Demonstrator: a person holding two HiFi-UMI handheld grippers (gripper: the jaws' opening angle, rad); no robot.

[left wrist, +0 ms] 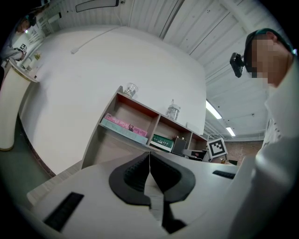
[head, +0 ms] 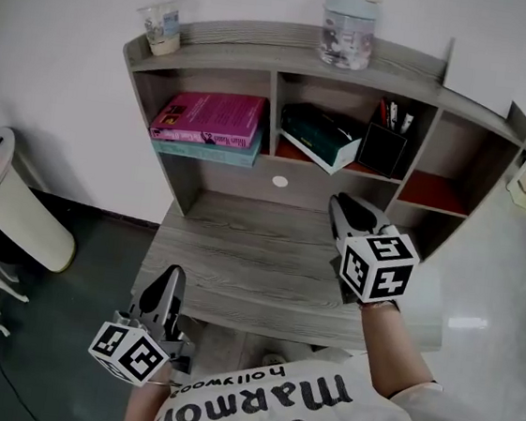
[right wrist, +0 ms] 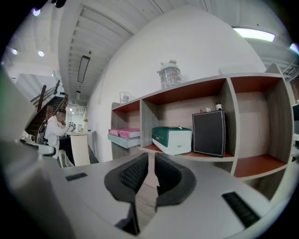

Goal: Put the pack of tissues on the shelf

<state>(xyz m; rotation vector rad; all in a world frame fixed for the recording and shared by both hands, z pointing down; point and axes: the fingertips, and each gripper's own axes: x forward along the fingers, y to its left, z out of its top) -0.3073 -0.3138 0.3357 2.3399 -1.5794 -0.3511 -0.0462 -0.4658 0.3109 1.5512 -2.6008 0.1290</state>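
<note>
The pack of tissues (head: 320, 136), a green and white box, lies tilted in the middle compartment of the wooden shelf (head: 276, 82); it also shows in the right gripper view (right wrist: 172, 138) and, small, in the left gripper view (left wrist: 162, 141). My right gripper (head: 347, 205) hovers over the desk (head: 248, 260) just in front of that compartment, apart from the pack, jaws together with nothing between them (right wrist: 150, 156). My left gripper (head: 173, 275) is at the desk's front left edge, shut and empty (left wrist: 149, 154).
Pink books (head: 209, 119) fill the left compartment. A black pen holder (head: 383, 148) stands right of the tissues, and a red-floored compartment (head: 435, 191) lies further right. A jar (head: 348, 26) and a plastic cup (head: 161, 28) stand on top. A white bin (head: 17, 215) is on the floor at left.
</note>
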